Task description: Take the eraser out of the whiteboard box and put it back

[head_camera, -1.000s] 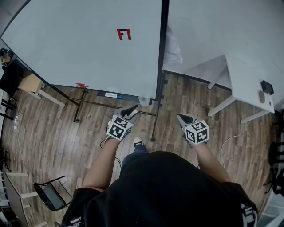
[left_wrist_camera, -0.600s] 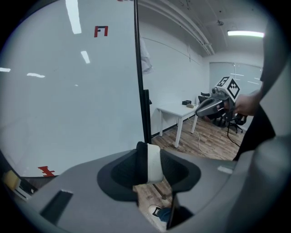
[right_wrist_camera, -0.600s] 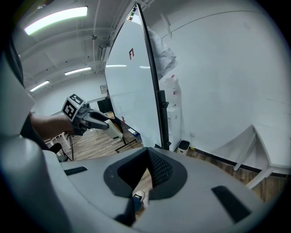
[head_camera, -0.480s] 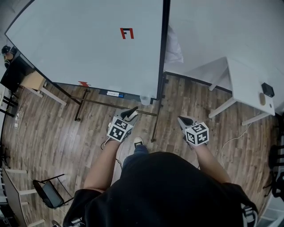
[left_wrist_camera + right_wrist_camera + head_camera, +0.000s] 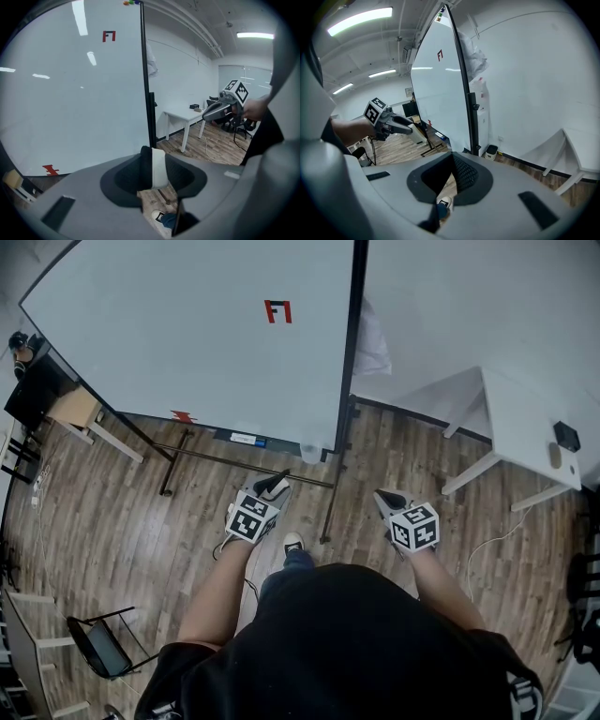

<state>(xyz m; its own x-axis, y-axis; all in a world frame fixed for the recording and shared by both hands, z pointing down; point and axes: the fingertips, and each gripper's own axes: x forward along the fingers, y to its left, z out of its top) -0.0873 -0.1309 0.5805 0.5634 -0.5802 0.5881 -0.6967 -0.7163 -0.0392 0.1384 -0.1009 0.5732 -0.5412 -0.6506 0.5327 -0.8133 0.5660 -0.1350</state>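
A big whiteboard (image 5: 206, 343) stands in front of me, with a small translucent box (image 5: 309, 453) at its lower right corner. My left gripper (image 5: 273, 486) hangs below that corner, short of the box, shut on the eraser (image 5: 158, 168), a white block with a black felt side standing upright between the jaws. My right gripper (image 5: 387, 498) is held to the right over the wooden floor, away from the board; its jaws meet at the tips with nothing between them (image 5: 451, 161).
The board's black frame post (image 5: 345, 381) and stand bars (image 5: 244, 465) reach over the floor below it. A white table (image 5: 525, 427) with a small dark object (image 5: 565, 436) stands at the right. A black chair (image 5: 103, 648) is at the lower left.
The left gripper, still holding the eraser, has drawn slightly back from the board's lower edge. The right gripper has kept still.
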